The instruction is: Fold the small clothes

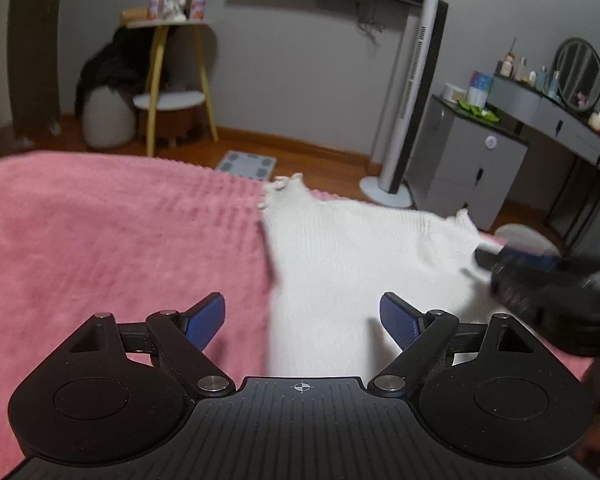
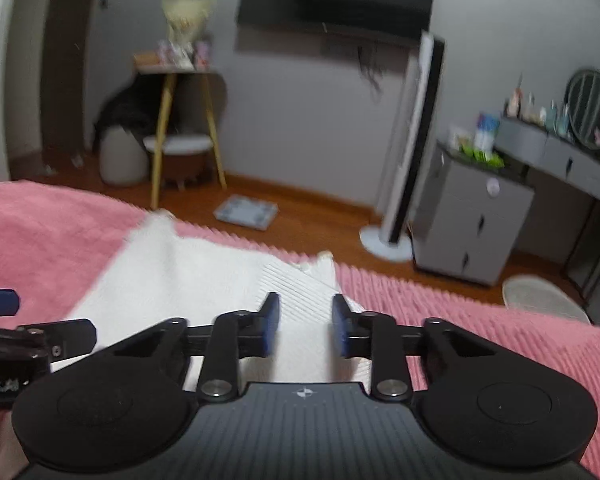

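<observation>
Left tool is hanging wide open above the pink bedspread, blue pads gripping nothing, the near edge of the white knit top lying between and beyond them. That top is lying flat on the bed, its frilled straps pointing toward the wooden floor. Right tool is hovering over the garment's ribbed corner, jaws narrowly parted and not pinching cloth; a tower fan is standing farther right.

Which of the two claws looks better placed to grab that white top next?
Probably the right claw: it sits directly over the white ribbed knit top on the pink blanket, jaws narrowly apart. The left claw gapes wide over the top's left edge.
</observation>
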Demonstrator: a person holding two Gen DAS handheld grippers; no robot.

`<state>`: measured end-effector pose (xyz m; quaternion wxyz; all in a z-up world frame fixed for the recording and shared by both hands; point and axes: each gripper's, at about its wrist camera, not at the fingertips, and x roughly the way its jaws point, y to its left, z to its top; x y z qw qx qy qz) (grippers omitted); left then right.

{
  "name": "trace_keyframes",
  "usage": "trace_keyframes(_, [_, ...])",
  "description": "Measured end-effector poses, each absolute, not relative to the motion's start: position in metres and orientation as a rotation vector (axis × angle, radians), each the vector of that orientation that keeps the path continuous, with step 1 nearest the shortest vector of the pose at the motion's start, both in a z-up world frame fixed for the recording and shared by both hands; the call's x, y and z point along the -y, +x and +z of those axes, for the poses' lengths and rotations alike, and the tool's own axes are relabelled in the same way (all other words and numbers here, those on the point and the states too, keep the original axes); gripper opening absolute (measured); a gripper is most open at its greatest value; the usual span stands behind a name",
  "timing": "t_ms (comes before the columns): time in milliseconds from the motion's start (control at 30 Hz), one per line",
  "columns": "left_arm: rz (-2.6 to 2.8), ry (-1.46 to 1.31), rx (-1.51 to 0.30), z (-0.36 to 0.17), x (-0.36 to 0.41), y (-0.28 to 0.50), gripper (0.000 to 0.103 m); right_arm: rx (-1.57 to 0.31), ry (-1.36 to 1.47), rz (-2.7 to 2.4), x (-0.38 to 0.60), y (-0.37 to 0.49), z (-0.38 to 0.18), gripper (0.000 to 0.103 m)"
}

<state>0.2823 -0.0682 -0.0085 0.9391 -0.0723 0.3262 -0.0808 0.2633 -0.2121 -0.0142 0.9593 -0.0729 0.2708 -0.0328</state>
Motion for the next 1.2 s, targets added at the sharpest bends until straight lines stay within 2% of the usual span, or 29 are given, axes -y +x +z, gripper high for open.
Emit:
trace_keyframes(100, [-0.164,-0.169,-0.686,-0.018,0.081,0.31,0.09,-0.599,-0.133,-0.078,0.223,0.287,-0.028,0.022])
trace_keyframes(267, [-0.134,-0.051,-0.721,-0.044,0.106,0.337,0.097,-0.578,-0.273,-0.096,0.224,0.292,-0.055,0.025])
trace_keyframes(333, [-0.127,-0.04,-0.724,-0.052,0.106,0.34,0.102,-0.574,-0.271,-0.106,0.23,0.296,-0.063,0.03])
trace_keyframes(467, [-0.126,-0.105,-0.781,-0.049,0.095,0.345,0.103,-0.574,-0.221,-0.122,0.244,0.3,-0.066,0.052])
trace_keyframes(700, [-0.181,-0.106,-0.722,-0.03,0.06,0.269,0.102,-0.564,-0.133,-0.115,0.254,0.249,-0.031,0.052])
trace_keyframes(967, [-0.17,-0.174,-0.778,-0.025,0.03,0.201,0.102,-0.57,0.019,0.003,0.254,0.154,-0.012,0.053])
trace_keyframes(1067, [-0.159,-0.17,-0.807,-0.024,0.031,0.187,0.102,-0.658,0.031,0.001,0.248,0.149,-0.017,0.054])
trace_keyframes(1200, [-0.19,-0.181,-0.822,-0.028,0.029,0.167,0.102,-0.743,0.285,0.035,0.271,0.131,-0.025,0.054])
